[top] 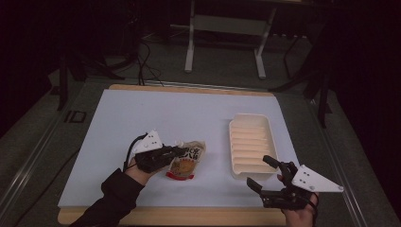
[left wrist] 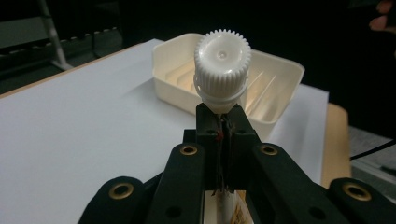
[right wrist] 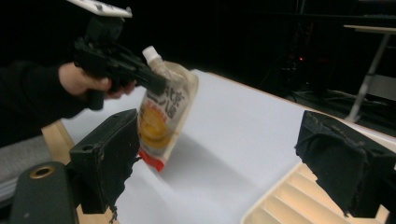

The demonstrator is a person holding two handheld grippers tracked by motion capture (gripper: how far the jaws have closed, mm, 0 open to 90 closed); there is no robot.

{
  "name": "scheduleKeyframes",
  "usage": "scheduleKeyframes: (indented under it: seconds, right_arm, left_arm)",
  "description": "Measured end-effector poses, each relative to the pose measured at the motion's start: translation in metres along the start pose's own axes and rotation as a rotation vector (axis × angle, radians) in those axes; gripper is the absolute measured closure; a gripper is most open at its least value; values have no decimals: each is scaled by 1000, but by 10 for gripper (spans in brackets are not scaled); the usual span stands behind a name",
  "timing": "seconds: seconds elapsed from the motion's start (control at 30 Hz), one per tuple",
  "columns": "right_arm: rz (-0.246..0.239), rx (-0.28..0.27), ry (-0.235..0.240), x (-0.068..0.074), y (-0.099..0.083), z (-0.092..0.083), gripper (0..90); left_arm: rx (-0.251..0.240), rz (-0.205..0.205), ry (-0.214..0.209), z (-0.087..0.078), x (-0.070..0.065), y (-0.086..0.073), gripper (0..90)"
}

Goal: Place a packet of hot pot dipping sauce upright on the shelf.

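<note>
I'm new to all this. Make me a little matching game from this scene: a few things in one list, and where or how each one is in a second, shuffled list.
Things:
1. spouted pouch
2. cream tray
3. left hand-held gripper
4. right hand-held gripper

States:
A. jaws wide apart, nothing between them
B. empty, on the white sheet at the right
C. clamped shut just below a white ribbed cap
D. held up by its neck, bottom edge at the sheet

Pairs: 1-D, 2-B, 3-C, 4-A
</note>
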State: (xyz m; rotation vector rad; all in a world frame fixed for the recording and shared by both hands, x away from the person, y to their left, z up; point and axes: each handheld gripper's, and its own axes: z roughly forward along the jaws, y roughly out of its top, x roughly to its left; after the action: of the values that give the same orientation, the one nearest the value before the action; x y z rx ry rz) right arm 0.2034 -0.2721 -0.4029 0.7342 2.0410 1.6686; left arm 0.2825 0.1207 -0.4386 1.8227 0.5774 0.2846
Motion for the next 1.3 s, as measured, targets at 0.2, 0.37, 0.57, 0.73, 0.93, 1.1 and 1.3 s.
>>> scheduleKeyframes:
  seconds: [0.2,0.37,0.57,0.73,0.93,1.1,1.3]
  right_arm:
    - [-25,-21,27,4,17,9,103]
    - [-45,1,66,7,27,21,105]
    - [-67,14,112,7,38,36,141]
    - [-63,21,134,6,44,50,181]
    - [-66,55,154,4,44,65,238]
    - [-44,92,172,3,39,75,299]
    - [-42,108,190,3,39,79,489]
  left_arm:
    - [-50,2,-22,-2,-4,6,869]
    - [-124,-10,-61,-5,-9,7,869]
    - [-228,-61,-141,-4,-16,4,869]
    - [-234,-12,-136,1,-26,6,868]
    - [-204,50,-138,9,-37,9,868]
    - [-211,67,-146,12,-42,10,868]
    - [-216,58,-144,16,-44,12,868]
